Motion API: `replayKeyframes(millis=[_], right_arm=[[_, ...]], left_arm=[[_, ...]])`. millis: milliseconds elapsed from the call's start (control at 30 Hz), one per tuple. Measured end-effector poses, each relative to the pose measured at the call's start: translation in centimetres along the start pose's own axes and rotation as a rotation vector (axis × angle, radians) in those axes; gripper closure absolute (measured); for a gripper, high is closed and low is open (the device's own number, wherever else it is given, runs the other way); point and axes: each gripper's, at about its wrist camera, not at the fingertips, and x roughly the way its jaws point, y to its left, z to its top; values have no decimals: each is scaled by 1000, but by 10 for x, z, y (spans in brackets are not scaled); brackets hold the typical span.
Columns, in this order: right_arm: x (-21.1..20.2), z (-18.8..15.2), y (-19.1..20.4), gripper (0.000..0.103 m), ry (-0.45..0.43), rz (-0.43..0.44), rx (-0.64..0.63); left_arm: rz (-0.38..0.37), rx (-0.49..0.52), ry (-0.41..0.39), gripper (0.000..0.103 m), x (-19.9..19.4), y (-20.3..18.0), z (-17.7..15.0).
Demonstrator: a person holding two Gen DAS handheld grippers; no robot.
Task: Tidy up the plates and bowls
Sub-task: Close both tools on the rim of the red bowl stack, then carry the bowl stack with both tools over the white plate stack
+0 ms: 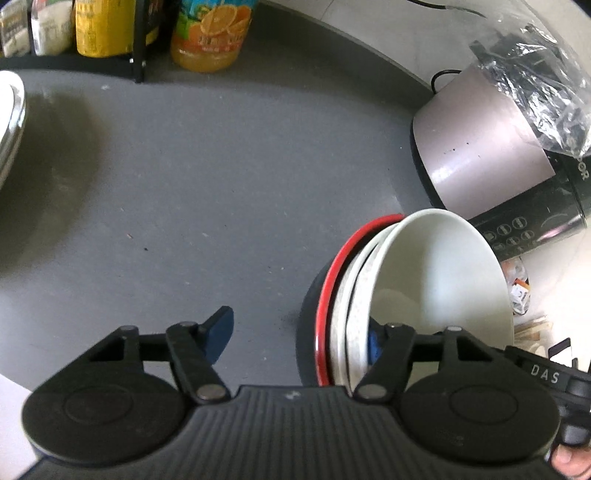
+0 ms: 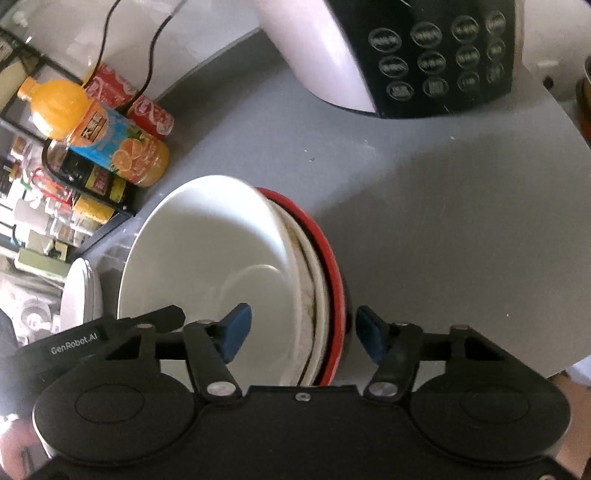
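Observation:
A stack of nested bowls stands on the grey counter: a white bowl on top, a speckled white one under it, and a black bowl with a red rim at the bottom. My left gripper is open and straddles the stack's near rim, its right pad inside the white bowl. My right gripper is open too and straddles the rims of the same stack, left pad inside, right pad outside the red rim. A stack of white plates sits at the far left.
A rice cooker with a button panel and a plastic bag on top stands at the right, close behind the bowls. An orange juice bottle and a black rack with cans stand at the back. Cola cans lie behind the bottle.

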Motion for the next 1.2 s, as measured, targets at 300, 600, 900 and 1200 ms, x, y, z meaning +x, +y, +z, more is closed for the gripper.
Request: replayKeyframes(millis=[300, 600, 900, 1200], right_arm=[[3, -3, -19, 71, 7, 13, 52], [3, -5, -19, 72, 2, 17, 44], [2, -8, -12, 73, 0, 25, 33], [0, -12, 10, 73, -35, 29, 33]], left_arm=[[-87, -32, 52, 72, 9, -3, 4], [-84, -5, 78, 73, 5, 0, 1], [-80, 13, 67, 73, 0, 2, 4], [-97, 44, 47, 73, -15, 16, 18]])
